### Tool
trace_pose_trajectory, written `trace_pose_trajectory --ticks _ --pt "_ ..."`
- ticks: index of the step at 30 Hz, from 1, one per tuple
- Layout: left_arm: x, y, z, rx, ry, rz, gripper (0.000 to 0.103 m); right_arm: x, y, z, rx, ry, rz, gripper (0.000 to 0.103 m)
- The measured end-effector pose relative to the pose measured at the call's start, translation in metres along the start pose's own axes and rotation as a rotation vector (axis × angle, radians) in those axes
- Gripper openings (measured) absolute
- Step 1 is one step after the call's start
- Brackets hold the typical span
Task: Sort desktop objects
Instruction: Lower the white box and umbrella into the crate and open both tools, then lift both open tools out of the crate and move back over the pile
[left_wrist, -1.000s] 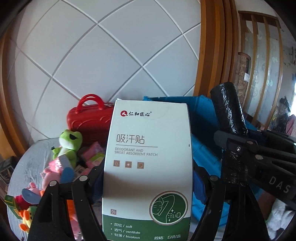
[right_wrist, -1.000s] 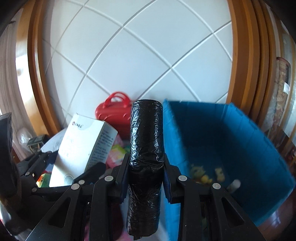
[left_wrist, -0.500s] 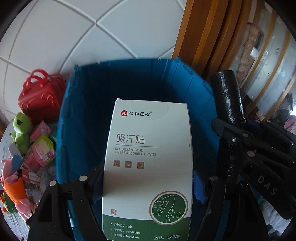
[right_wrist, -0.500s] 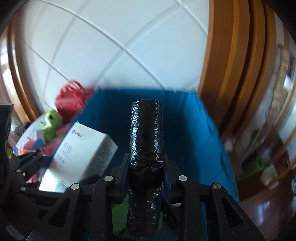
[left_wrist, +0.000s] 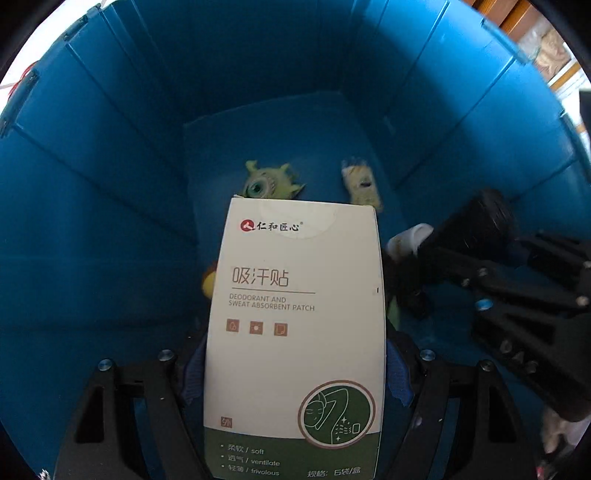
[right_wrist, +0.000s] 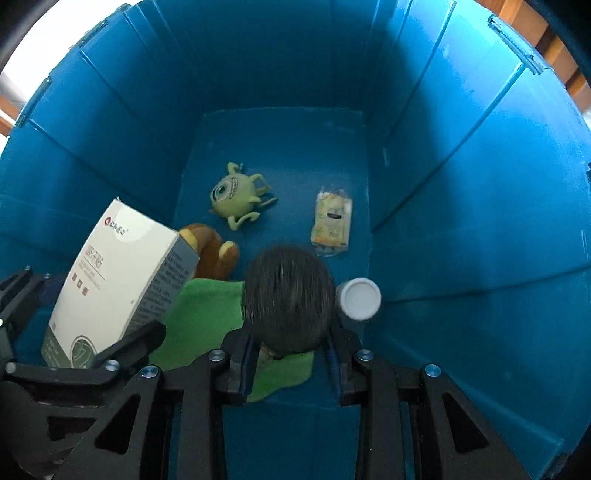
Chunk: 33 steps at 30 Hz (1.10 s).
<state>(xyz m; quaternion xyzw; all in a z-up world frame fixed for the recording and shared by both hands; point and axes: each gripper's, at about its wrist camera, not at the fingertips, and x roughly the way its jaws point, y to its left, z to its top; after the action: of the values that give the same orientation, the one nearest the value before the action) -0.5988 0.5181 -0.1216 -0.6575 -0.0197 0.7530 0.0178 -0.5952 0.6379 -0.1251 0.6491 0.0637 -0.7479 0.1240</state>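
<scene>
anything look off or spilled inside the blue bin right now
Nothing stands out. The blue bin holds a green monster toy, a snack packet, a white-capped bottle and a green cloth, all loose on the floor, unspilled.

Dim blue interior, fisheye warp, slight blur

Orange-brown wooden trim (right_wrist: 557, 55) is seen in the upper right corner of both wrist views, a pale patterned panel (left_wrist: 550, 53) is glimpsed just beside it, and a bright white wall (right_wrist: 48, 48) is shown upper left.
</scene>
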Motion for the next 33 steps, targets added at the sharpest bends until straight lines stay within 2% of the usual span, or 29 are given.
trace_pose_trajectory --ticks 3,6,8,13,15,18,25,30,33 --pt "-0.004 -0.002 -0.003 0.0 -0.006 0.014 0.078 0.001 0.007 -0.003 -0.037 0.026 -0.015 0.032" --pt "-0.014 -0.004 -0.005 0.001 -0.028 0.021 0.088 -0.011 0.01 -0.004 -0.049 -0.006 -0.028 0.033" --pt "-0.019 0.001 -0.011 -0.01 -0.041 0.009 0.097 -0.015 0.007 -0.005 -0.049 -0.012 -0.038 0.042" --pt "-0.059 0.021 -0.034 -0.008 -0.166 -0.027 0.101 -0.037 0.003 -0.014 -0.053 -0.088 -0.047 0.088" --pt "-0.076 0.037 -0.044 -0.005 -0.225 -0.044 0.102 -0.054 0.008 -0.02 -0.059 -0.14 -0.038 0.09" --pt "-0.111 0.053 -0.067 0.001 -0.34 -0.054 0.102 -0.084 0.017 -0.032 -0.047 -0.225 -0.02 0.103" --pt "-0.175 0.113 -0.136 0.01 -0.593 -0.042 0.103 -0.148 0.079 -0.073 -0.038 -0.418 -0.041 0.103" --pt "-0.195 0.189 -0.199 0.03 -0.733 -0.017 0.103 -0.172 0.158 -0.113 -0.002 -0.552 -0.041 0.103" --pt "-0.195 0.242 -0.237 0.056 -0.772 -0.019 0.103 -0.171 0.217 -0.136 0.04 -0.61 -0.038 0.103"
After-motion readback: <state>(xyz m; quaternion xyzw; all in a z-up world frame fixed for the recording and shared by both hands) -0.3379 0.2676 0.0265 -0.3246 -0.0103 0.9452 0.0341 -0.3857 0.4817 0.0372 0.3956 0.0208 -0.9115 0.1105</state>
